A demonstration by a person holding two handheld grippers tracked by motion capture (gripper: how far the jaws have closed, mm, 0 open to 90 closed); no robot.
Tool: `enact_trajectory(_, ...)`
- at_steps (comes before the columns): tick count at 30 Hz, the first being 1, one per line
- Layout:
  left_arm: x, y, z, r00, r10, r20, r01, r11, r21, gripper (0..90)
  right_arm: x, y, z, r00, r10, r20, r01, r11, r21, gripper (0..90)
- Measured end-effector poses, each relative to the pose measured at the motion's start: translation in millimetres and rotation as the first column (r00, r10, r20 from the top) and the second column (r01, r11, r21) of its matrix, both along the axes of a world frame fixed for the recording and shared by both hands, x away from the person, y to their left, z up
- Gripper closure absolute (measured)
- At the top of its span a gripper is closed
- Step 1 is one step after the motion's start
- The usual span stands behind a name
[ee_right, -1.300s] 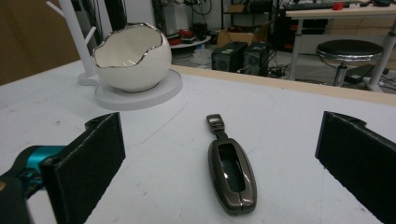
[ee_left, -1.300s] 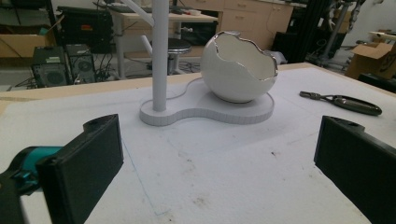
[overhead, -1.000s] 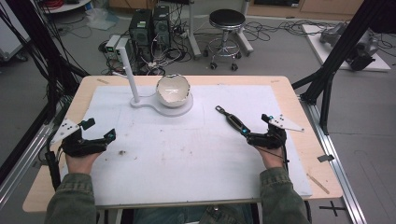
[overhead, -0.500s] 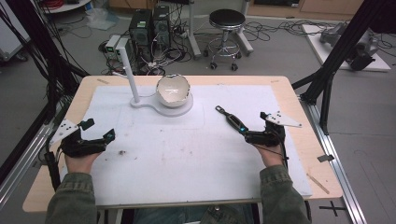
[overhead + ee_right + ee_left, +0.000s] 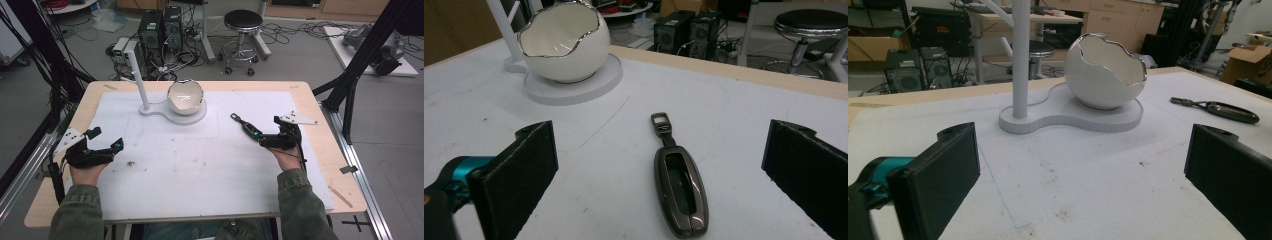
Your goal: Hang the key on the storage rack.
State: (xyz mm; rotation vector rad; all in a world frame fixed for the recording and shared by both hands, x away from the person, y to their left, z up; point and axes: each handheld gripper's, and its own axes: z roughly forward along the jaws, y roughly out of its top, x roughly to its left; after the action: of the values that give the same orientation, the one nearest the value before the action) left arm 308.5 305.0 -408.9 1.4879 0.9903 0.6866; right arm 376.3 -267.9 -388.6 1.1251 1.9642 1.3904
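Note:
A dark, slim key fob with a loop at its far end lies flat on the white mat, right of centre. My right gripper is just behind its near end, open, and in the right gripper view the fob lies between the spread jaws of that gripper, untouched. A white egg-shaped bowl with a jagged silver rim sits on a white stand at the back of the mat. My left gripper rests open and empty at the mat's left edge, aimed at the bowl.
A white post rises from the stand's left end. The white mat covers most of the wooden table. Beyond the far edge are computer towers, cables and a stool. Black frame struts stand at the right.
My right gripper has crept a little forward and left toward the key fob. The left gripper, fob and bowl stay where they were.

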Motion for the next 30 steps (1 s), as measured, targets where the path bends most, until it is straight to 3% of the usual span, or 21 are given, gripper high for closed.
enact_trajectory(7,-0.1,0.2,0.1,1.0000,0.000,-0.001,0.000,1.0000,-0.001,1.7,8.9,7.8,6.7,0.9996,0.025,-0.013,-0.025,0.999,-0.042,0.4)
enact_trajectory(12,-0.4,0.3,0.3,1.0000,0.001,0.000,-0.001,1.0000,-0.006,1.7,19.7,16.2,7.7,0.9954,0.069,-0.066,-0.073,0.996,-0.056,0.4)
enact_trajectory(16,-0.7,0.5,0.4,1.0000,0.006,0.001,-0.006,1.0000,-0.007,1.7,24.6,19.4,9.5,0.9937,0.077,-0.081,-0.083,0.994,-0.071,0.4)
enact_trajectory(24,-0.4,1.6,0.4,1.0000,0.006,-0.001,-0.006,0.9998,-0.017,1.7,37.1,30.5,13.7,0.9873,0.099,-0.124,-0.114,0.986,-0.124,0.5)
enact_trajectory(30,-0.6,2.2,0.1,1.0000,0.006,-0.001,-0.006,0.9997,-0.022,1.7,50.0,41.0,11.0,0.9782,0.113,-0.174,-0.144,0.974,-0.175,0.5)
